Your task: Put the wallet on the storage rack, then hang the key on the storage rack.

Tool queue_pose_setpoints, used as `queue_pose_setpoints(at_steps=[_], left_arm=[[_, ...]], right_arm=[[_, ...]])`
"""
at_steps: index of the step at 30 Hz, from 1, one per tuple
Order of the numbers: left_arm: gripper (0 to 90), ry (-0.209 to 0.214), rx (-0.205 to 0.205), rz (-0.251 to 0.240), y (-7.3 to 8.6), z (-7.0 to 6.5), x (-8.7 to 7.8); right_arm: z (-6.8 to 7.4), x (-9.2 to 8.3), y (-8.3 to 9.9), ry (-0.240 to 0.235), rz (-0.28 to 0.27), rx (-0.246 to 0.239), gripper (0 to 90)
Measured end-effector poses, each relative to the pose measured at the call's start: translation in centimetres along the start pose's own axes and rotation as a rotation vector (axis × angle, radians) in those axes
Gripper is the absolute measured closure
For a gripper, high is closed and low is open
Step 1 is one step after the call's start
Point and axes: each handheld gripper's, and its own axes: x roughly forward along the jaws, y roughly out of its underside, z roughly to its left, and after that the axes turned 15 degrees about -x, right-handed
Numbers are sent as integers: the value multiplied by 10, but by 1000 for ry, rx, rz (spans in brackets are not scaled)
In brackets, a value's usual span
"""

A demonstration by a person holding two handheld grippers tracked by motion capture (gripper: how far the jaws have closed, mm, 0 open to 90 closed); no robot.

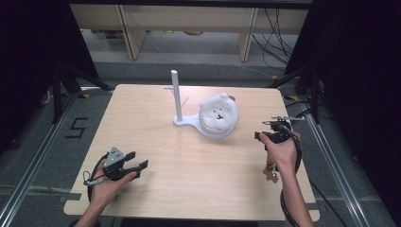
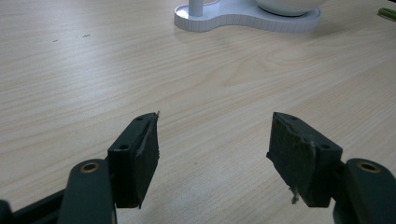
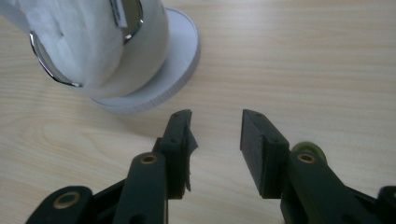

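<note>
**The right tongs could miss the green thing or knock the fluffy bear**

The right gripper [image 1: 275, 128] is at the right side of the high view, just beside the white fluffy bear [image 1: 218, 112]. Its jaws are part way apart with nothing between them. In the right gripper view a small green thing [image 3: 308, 148] peeks out from behind the right jaw, low in the frame. It is mostly hidden, so I cannot tell what it is. I think the tongs want it. If they close now, they may pinch only air.

The bear sits in a white bowl on the white stand [image 1: 188, 122], in the middle of the high view, with a tall post [image 1: 176, 94] at its left. A bump from the right could tip the bear out.

The left gripper [image 1: 133, 163] waits at the lower left, jaws spread wide and empty, well apart from the stand.

Some keys [image 1: 271, 173] hang under the right hand, and they could drag on the table [image 1: 189, 179]
</note>
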Motion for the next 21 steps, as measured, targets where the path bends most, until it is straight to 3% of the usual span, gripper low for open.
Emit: queue_pose_setpoints(at_steps=[4, 5, 7, 8, 9, 10, 11, 14, 15, 19, 21], left_arm=[[324, -8, 1, 3, -1, -1, -1], [325, -3, -2, -3, -1, -1, -1], [324, 5, -1, -7, -2, -1, -1], [324, -6, -2, -8, -3, -1, -1], [324, -7, -3, -10, -3, -1, -1], [324, -3, -4, -11, -4, 0, 0], [324, -5, -6, -13, -4, 0, 0], [324, -8, -2, -10, -4, -2, 0], [324, -8, -1, -8, -4, -2, 0], [324, 5, -1, -16, -5, -3, 1], [324, 0, 5, -11, -5, -3, -1]], right_arm=[[-5, -1, 7, -17, 36, 21, 666], [-7, -1, 8, -1, 44, 20, 669], [-5, -4, 8, -8, 83, 79, 678], [-3, -6, 6, -15, 126, 157, 682], [-3, -6, 6, -15, 126, 157, 682], [-10, -5, 8, -13, 112, 73, 683], [-14, -6, 9, 2, 126, 55, 687], [-16, -7, 10, 6, 144, 62, 688], [-15, -9, 10, 8, 167, 105, 689], [-26, -9, 17, 22, 189, 50, 691], [-28, -9, 19, 17, 213, 49, 695]])
